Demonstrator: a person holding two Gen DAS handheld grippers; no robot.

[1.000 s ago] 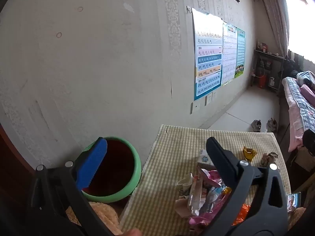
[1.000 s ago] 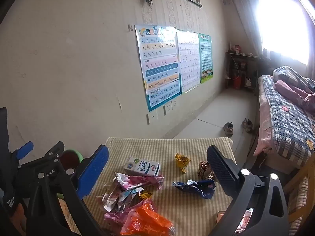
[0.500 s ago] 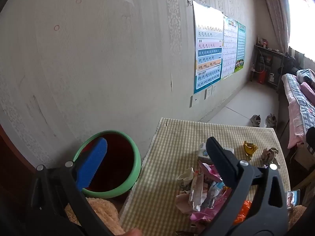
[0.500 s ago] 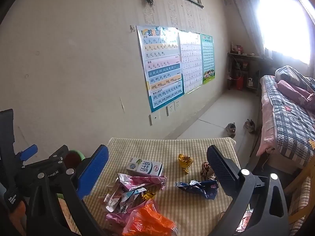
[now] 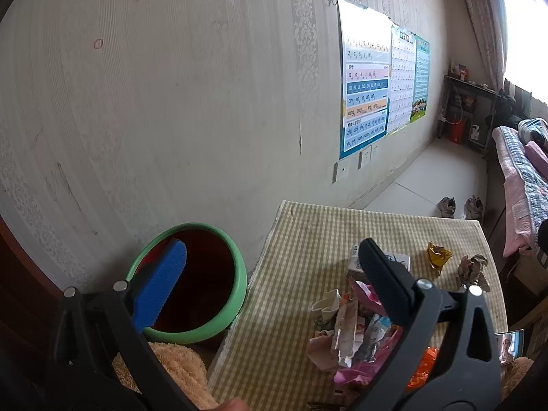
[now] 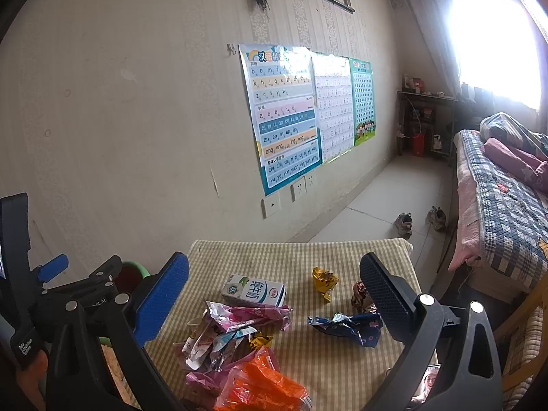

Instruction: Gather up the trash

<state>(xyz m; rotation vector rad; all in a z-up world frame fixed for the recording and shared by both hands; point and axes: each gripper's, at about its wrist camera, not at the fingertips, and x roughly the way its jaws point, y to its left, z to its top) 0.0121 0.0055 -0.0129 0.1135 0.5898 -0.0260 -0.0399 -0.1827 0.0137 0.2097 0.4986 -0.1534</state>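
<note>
Task barely begun, by look of it. Left gripper (image 5: 270,267) fingers spread, empty, hovering between bin (image 5: 236,294) and surface (image 5: 308,233). Right gripper (image 6: 274,282) fingers spread, empty, above trash. All still on surface: wrapper pile (image 6: 236,335), milk carton (image 6: 253,291), gold wrapper (image 6: 323,281), brown wad (image 6: 359,294), blue wrapper (image 6: 349,325). Bin interior dark; contents unclear. Everything visible left to collect.
</note>
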